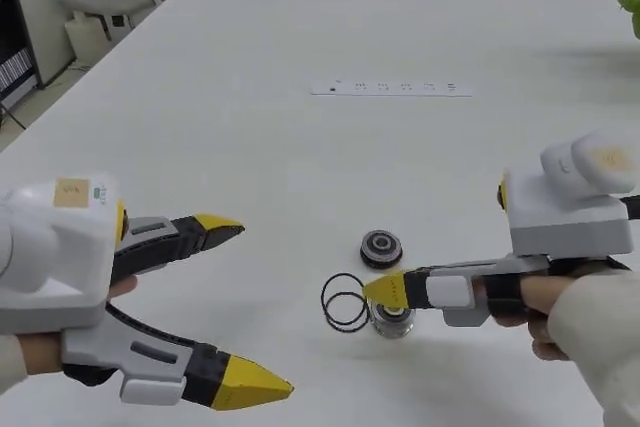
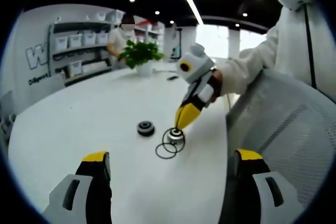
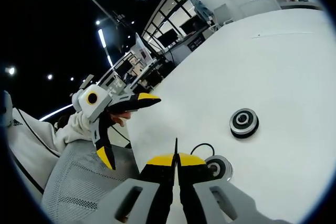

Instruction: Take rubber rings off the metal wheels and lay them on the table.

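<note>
The left gripper [image 1: 236,303], white-bodied with black jaws ending in yellow wedge tips, hangs nearest, its claw spread wide with nothing in it, well apart from the bare silver metal wheel [image 1: 392,320] that serves as the landmark here. The right gripper [image 1: 385,292], of the same build, has its 2 tips pressed together and pointed down at the top of that wheel. The pictures do not settle whether anything thin is nipped between them.

Just beside the wheel, on the side toward the left gripper, 2 thin black rubber rings [image 1: 344,297] lie flat and overlapping on the smooth matte white table [image 1: 250,127]. They look slack and cord-thin, easy to pinch but likely to flop. The wheel itself is small, round and shiny, standing on its flat face, and appears stripped.

Near it, on the far side from the person, sits a second small wheel with a dark outer band and pale metal hub [image 1: 381,247]. That band is probably rubber not yet removed, so I judge the job about half done, with this wheel left.
</note>
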`<state>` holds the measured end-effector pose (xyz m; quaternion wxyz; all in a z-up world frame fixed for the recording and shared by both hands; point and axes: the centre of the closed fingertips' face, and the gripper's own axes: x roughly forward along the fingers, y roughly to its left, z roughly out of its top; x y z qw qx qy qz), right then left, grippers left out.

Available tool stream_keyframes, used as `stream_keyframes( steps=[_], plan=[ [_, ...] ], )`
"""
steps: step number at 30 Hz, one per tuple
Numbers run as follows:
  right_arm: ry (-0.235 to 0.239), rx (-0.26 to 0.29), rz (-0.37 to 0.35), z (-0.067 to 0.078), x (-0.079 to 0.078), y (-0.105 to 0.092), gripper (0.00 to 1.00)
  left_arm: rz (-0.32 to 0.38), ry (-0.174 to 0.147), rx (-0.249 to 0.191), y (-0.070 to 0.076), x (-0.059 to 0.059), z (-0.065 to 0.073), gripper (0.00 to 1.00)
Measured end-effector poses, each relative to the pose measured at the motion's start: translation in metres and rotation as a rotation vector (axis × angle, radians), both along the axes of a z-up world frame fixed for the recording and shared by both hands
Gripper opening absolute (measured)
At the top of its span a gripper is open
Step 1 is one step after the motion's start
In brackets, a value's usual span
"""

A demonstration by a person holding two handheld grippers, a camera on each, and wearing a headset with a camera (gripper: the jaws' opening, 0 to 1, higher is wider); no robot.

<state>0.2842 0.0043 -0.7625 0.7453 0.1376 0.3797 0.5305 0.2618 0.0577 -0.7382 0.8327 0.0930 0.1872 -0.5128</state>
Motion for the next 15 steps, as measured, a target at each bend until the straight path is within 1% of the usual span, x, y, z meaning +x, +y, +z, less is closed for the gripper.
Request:
stream_keyframes(
  steps=[3, 6, 11, 15],
  plan=[
    [-0.017, -0.032, 0.023, -0.007, -0.003, 0.002, 0.0, -0.006, 0.005, -0.001, -0.001, -0.001, -0.001, 1.0],
    [-0.023, -0.05, 0.03, -0.011, -0.004, 0.003, 0.0, -0.002, 0.006, -0.004, -0.001, -0.001, -0.001, 1.0],
    [-0.044, -0.1, 0.042, -0.021, -0.006, 0.003, 0.0, -0.009, 0.016, -0.007, -0.002, -0.002, -0.002, 1.0],
    [-0.058, -0.123, 0.039, -0.024, -0.004, 0.002, 0.0, -0.017, 0.023, -0.005, -0.003, -0.004, -0.003, 1.0]
  ],
)
